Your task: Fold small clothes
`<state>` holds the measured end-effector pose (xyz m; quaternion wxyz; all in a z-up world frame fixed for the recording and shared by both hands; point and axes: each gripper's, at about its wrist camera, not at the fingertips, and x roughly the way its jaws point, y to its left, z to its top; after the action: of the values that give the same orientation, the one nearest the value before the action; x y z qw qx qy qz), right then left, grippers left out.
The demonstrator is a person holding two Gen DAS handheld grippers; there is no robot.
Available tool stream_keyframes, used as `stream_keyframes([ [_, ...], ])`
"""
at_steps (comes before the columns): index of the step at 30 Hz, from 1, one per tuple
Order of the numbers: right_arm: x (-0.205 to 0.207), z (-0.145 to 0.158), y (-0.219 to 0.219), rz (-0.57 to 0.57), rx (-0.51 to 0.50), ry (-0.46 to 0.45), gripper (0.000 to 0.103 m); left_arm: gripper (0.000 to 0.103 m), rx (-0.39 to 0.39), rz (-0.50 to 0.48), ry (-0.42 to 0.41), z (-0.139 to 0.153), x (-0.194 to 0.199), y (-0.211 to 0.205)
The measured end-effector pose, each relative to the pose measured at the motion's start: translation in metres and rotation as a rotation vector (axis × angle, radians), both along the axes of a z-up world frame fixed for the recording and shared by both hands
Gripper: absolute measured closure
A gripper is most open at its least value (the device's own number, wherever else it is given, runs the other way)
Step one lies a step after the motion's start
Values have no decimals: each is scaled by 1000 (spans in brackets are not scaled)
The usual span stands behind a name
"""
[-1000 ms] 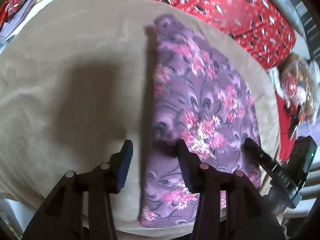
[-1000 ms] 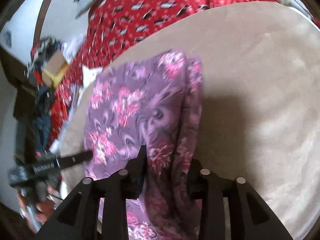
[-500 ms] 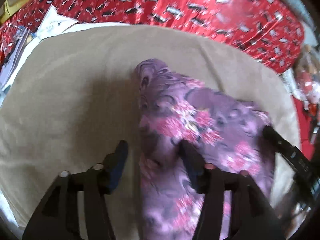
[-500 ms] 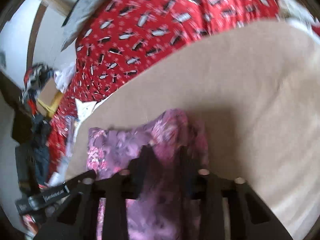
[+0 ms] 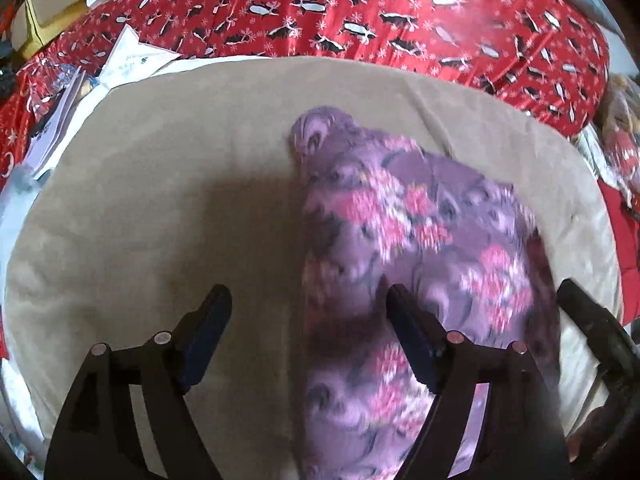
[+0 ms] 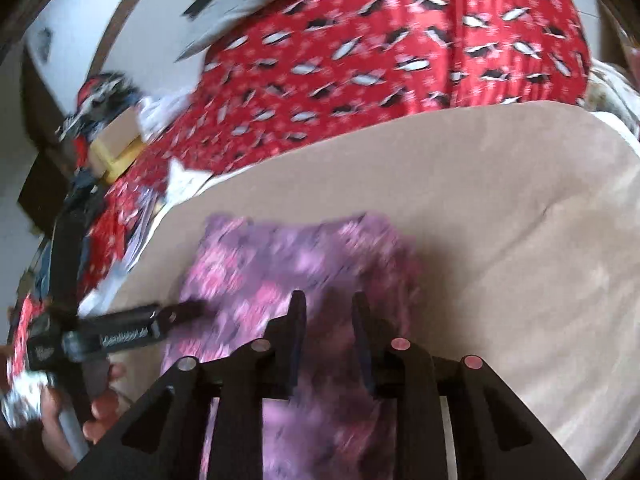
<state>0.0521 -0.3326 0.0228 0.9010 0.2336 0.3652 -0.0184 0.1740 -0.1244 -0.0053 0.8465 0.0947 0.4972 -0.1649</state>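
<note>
A purple garment with pink floral print (image 5: 404, 264) lay rumpled on a beige plush blanket (image 5: 160, 208) spread over a red patterned bedspread (image 5: 360, 12). The left claw (image 5: 308, 332) stood wide apart, empty, straddling the garment's left edge. The right claw (image 6: 328, 332) hovered over the blurred fabric (image 6: 280, 272), its fingers narrowly apart; whether they pinched cloth could not be told.

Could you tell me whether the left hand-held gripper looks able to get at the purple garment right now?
Probably yes: the left hand-held gripper is open, the purple garment's edge lies between its fingers, and nothing blocks it.
</note>
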Motion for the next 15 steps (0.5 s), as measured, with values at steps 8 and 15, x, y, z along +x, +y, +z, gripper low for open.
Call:
stream_keyframes([
  [8,-7,-12,14,13,-138,141,66,22,44,-22,-3,-3,-27,5],
  [15,-41,-12,35,72,-189,146,66,22,60,-49,-4,-2,-52,16],
])
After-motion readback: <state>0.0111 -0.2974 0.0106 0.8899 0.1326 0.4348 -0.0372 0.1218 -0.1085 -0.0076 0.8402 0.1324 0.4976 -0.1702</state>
